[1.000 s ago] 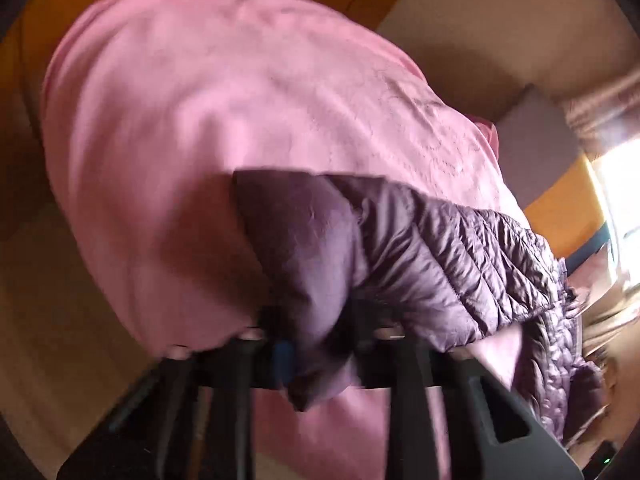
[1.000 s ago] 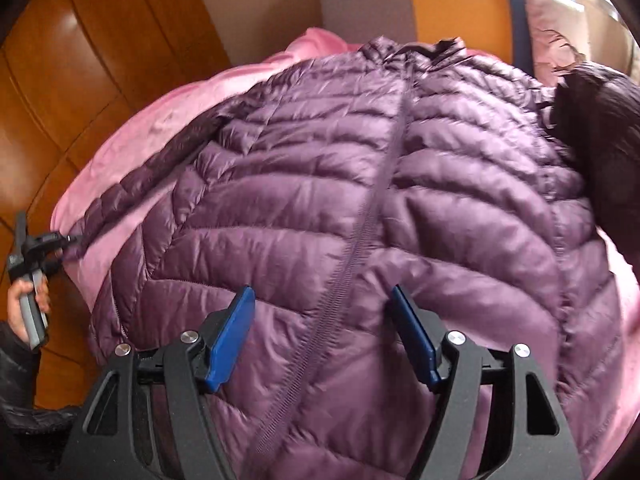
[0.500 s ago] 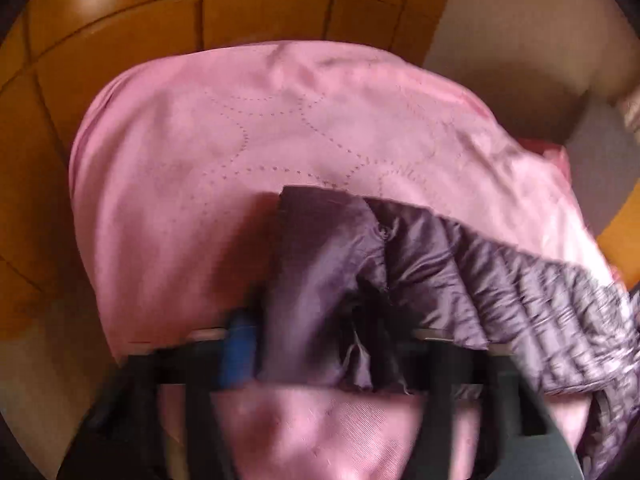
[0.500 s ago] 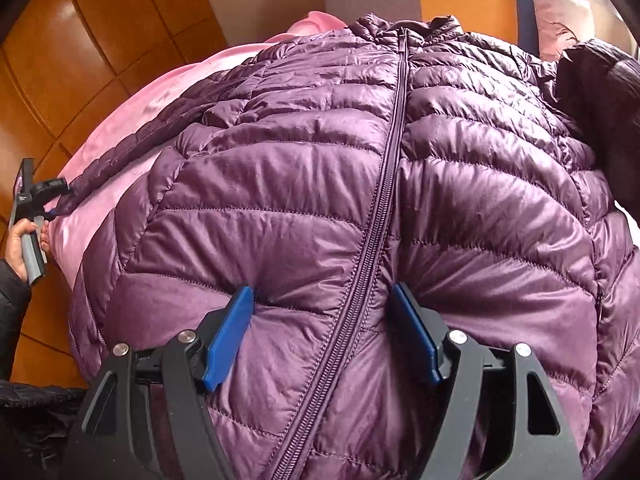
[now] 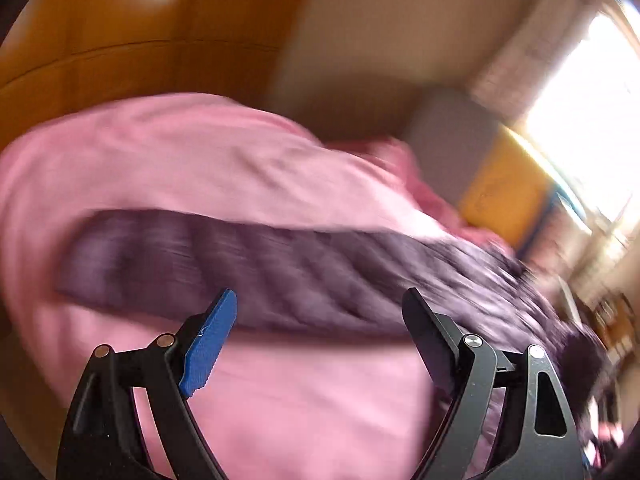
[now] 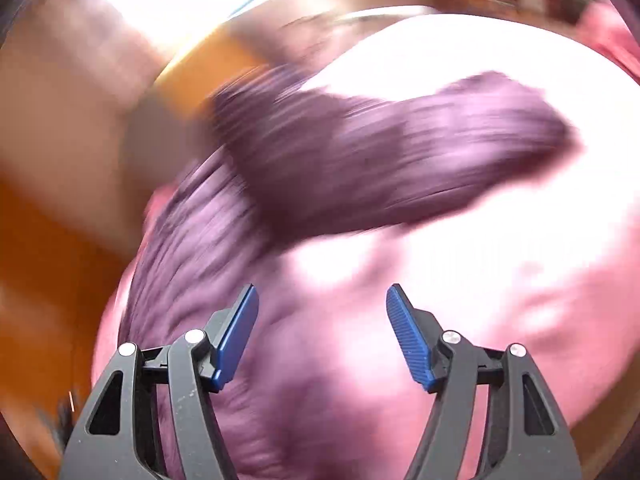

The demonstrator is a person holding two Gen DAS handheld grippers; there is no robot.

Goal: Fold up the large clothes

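Left wrist view: left gripper [image 5: 318, 304] spread wide, empty, its jaws just opened; the purple jacket's sleeve [image 5: 224, 264] lay stretched across mid-frame on the pink bedcover [image 5: 168, 160]. Right gripper [image 6: 322, 300] hung spread too, narrowing slightly, nothing between. Jacket [image 6: 360, 160] looked laid out — folding barely begun, I'd say.

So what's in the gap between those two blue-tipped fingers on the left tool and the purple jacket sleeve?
Nothing but pink bedcover. In the left wrist view the left gripper stands open and empty, and the purple jacket sleeve lies flat just beyond its tips.
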